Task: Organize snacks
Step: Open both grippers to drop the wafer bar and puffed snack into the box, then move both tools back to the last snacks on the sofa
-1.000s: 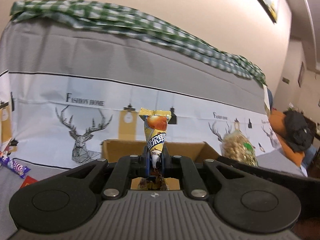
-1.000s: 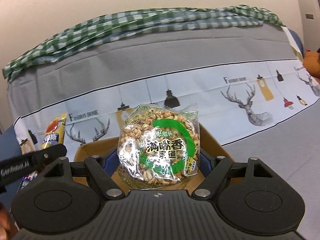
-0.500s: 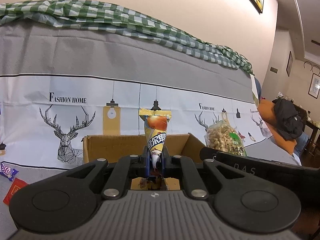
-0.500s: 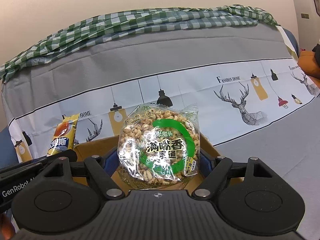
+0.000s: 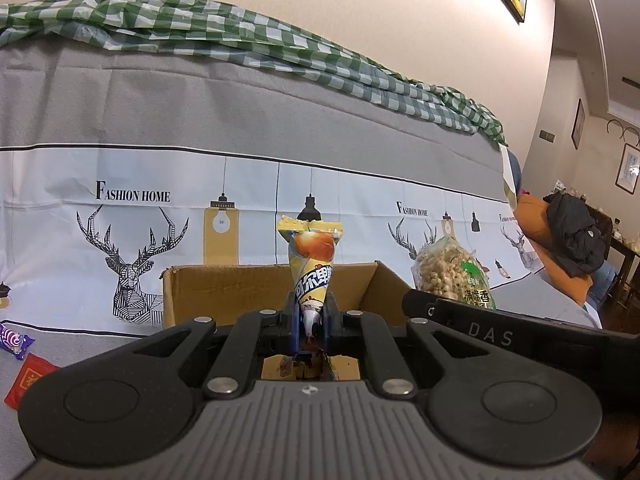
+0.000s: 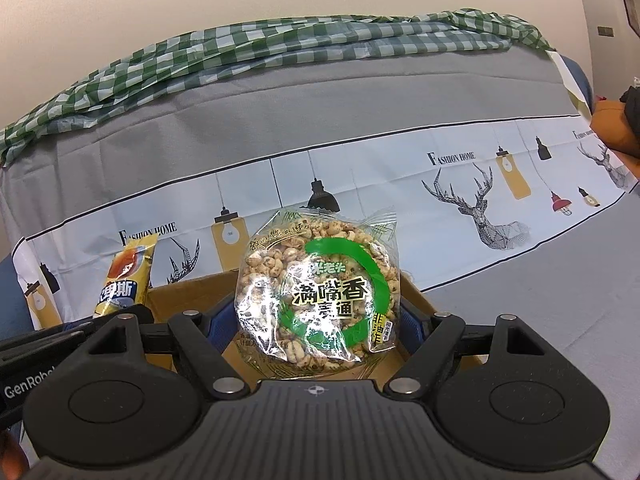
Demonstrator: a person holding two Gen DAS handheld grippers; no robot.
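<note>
My left gripper (image 5: 310, 312) is shut on a yellow snack stick pack (image 5: 312, 264), held upright above an open cardboard box (image 5: 224, 284). It also shows in the right wrist view (image 6: 126, 280). My right gripper (image 6: 316, 320) is shut on a clear bag of puffed rice rounds (image 6: 316, 292) with a green ring label, held over the same box (image 6: 420, 300). That bag shows at right in the left wrist view (image 5: 452, 276), above the right gripper's black body (image 5: 500, 332).
The box stands on a grey cloth before a sofa back draped in a deer-print cover (image 5: 132, 248) and green checked cloth (image 5: 240, 36). A purple candy (image 5: 12, 340) and a red packet (image 5: 30, 376) lie at left. An orange cushion with a black garment (image 5: 572, 232) is far right.
Both grippers have shifted with their snacks still held; the box now sits more centred and closer below the left gripper, and the two grippers are nearer each other.
</note>
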